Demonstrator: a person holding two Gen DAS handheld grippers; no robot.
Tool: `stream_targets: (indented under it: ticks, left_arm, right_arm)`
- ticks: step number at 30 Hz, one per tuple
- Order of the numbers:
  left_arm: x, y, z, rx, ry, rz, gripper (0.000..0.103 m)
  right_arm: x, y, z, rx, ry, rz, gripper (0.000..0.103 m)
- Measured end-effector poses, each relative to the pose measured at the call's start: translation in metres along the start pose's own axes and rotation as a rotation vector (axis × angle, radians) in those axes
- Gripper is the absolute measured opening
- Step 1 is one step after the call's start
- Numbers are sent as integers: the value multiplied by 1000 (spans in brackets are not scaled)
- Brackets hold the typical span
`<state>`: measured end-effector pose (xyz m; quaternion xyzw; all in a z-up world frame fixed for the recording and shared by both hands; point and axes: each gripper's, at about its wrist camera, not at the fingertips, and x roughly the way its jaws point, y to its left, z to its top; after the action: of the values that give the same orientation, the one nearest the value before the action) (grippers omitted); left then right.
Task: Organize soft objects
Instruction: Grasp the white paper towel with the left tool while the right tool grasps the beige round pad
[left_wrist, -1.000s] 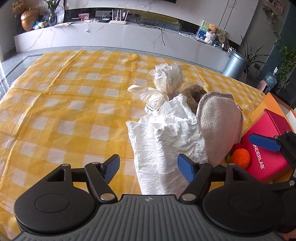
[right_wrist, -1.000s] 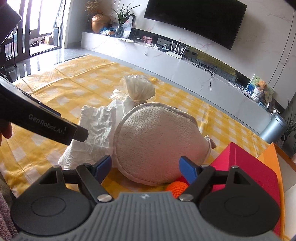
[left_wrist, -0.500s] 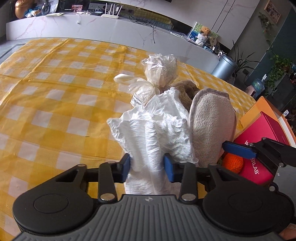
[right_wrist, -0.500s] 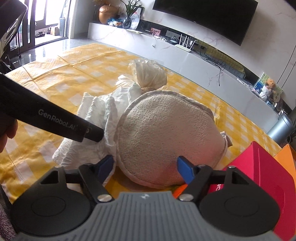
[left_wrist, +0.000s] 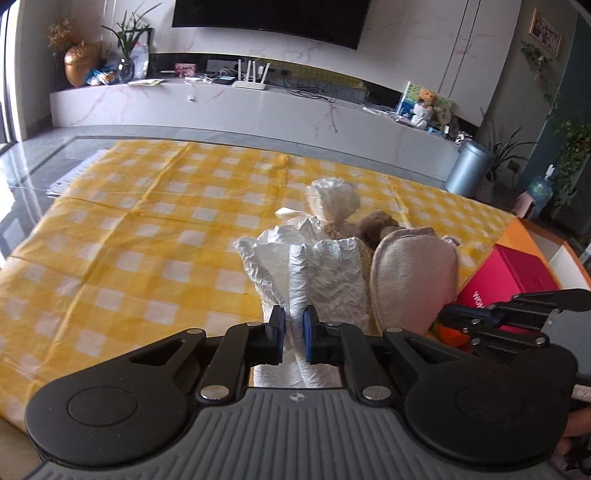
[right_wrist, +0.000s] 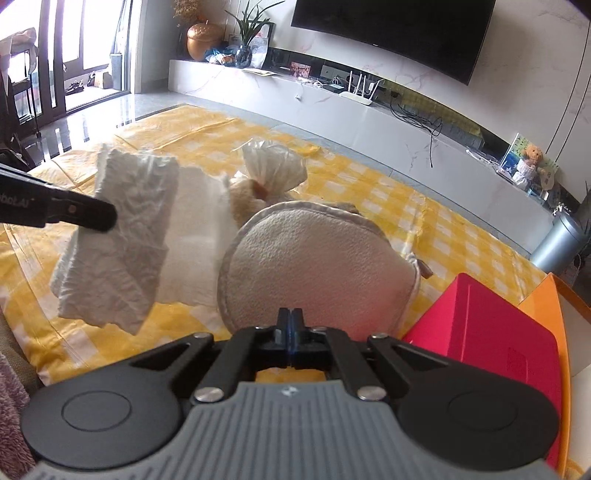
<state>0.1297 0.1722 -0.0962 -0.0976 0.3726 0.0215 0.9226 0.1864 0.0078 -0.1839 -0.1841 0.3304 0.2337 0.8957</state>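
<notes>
Left wrist view: the left tongs (left_wrist: 293, 328) pinch the white cloth (left_wrist: 314, 273) tight and hold it up off the yellow checked blanket (left_wrist: 147, 229). The right tongs (right_wrist: 290, 334) are squeezed shut at the edge of the round beige pad (right_wrist: 314, 266); a real hold I cannot tell. Behind sit a tied plastic bag (right_wrist: 273, 168) and a red box (right_wrist: 491, 332). Sorting looks barely begun; nothing is put away yet.
</notes>
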Motion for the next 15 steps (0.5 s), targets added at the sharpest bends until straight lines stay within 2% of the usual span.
stream_targets:
  ticks: [1,3,4,5,11,15]
  left_arm:
    - [-3,3,-1,4,-4,17,11]
    - [-6,7,-2,-11,4,28,11]
    - [-5,9,-3,-16,13,40,11]
    - [-4,10,-4,-15,19,51,11]
    - [10,10,-6,-41,25,11,11]
    - [22,8,-6,-39,31,-21,11]
  right_arm:
    - [-2,1,-1,6,4,1,5]
    - [-3,7,-3,4,13,0,22]
    - [-3,11,-6,-4,15,-2,44]
    - [-2,16,-9,-18,12,-5,58]
    - [20,40,-12,-143,28,-84,89]
    - [42,45,-10,-232,54,-113,89]
